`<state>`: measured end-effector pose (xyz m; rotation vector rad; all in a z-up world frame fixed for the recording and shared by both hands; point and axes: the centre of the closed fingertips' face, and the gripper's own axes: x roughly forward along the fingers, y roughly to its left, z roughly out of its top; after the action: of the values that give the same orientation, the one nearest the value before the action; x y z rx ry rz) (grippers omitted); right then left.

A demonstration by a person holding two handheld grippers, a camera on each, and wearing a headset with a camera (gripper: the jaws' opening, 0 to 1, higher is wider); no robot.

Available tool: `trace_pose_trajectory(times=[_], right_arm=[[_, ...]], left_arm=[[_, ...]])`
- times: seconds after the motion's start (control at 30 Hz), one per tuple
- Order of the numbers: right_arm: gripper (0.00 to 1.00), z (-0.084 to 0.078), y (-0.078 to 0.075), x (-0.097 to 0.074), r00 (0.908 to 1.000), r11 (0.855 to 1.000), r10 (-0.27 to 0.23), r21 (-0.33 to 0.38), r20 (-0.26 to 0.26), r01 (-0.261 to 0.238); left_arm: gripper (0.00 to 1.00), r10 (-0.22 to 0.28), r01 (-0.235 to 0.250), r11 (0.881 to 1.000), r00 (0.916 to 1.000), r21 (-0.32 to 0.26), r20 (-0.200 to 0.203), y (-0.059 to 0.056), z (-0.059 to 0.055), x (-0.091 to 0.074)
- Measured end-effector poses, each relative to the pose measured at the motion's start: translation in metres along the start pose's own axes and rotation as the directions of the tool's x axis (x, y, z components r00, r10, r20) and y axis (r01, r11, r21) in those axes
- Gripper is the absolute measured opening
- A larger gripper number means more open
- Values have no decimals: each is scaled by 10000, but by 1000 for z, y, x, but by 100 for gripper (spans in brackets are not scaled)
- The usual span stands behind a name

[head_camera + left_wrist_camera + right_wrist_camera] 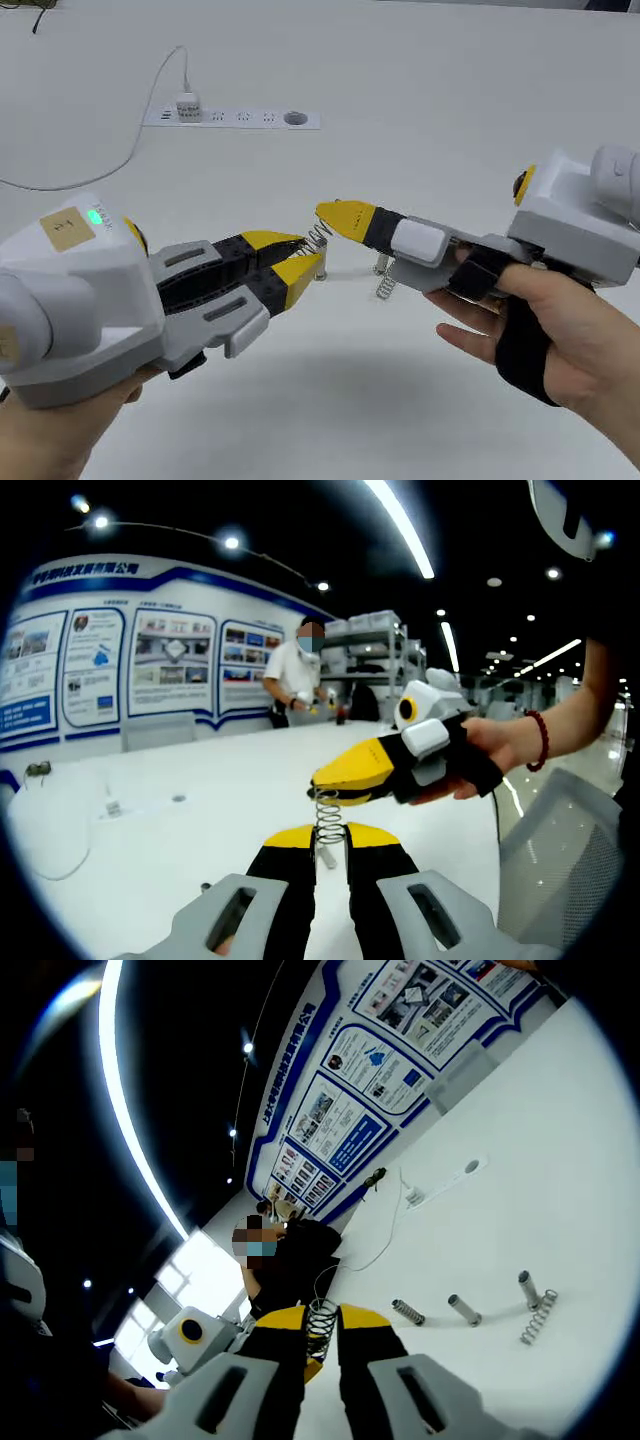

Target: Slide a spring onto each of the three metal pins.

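Note:
A small steel spring (317,239) hangs in the air between the two grippers. My left gripper (305,252) comes in from the lower left, its yellow tips pinched on the spring's lower end (327,815). From the right, my right gripper (322,210) reaches in with its jaws shut on the upper end (320,1312). One metal pin (322,266) stands on the white table just beyond the left tips, another pin (382,264) to its right. Next to that pin lies a loose spring (385,288). The right gripper view has three pins (462,1309); the nearest pin (408,1312) looks ribbed, as if it carries a spring.
A white power strip (235,118) with a plugged adapter and a trailing cable (150,100) lies at the back of the table (420,120). A person (295,680) stands at a far bench. Shelving lines the back wall.

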<state>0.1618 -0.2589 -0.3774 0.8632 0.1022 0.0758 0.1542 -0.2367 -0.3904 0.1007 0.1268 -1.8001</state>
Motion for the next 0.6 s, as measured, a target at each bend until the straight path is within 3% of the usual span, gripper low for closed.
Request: trace_pose_trajectory(times=[0.43, 0.6], right_arm=[[11, -4, 3, 2, 9995, 9956, 37, -939, -305, -66], [11, -1, -1, 3, 9996, 9903, -184, -1383, -201, 155]], left_arm=[[11, 100, -100, 9999, 9993, -5, -359, 1, -7, 1], [16, 262, -215, 9986, 9948, 488, -985, 3, -18, 1]])
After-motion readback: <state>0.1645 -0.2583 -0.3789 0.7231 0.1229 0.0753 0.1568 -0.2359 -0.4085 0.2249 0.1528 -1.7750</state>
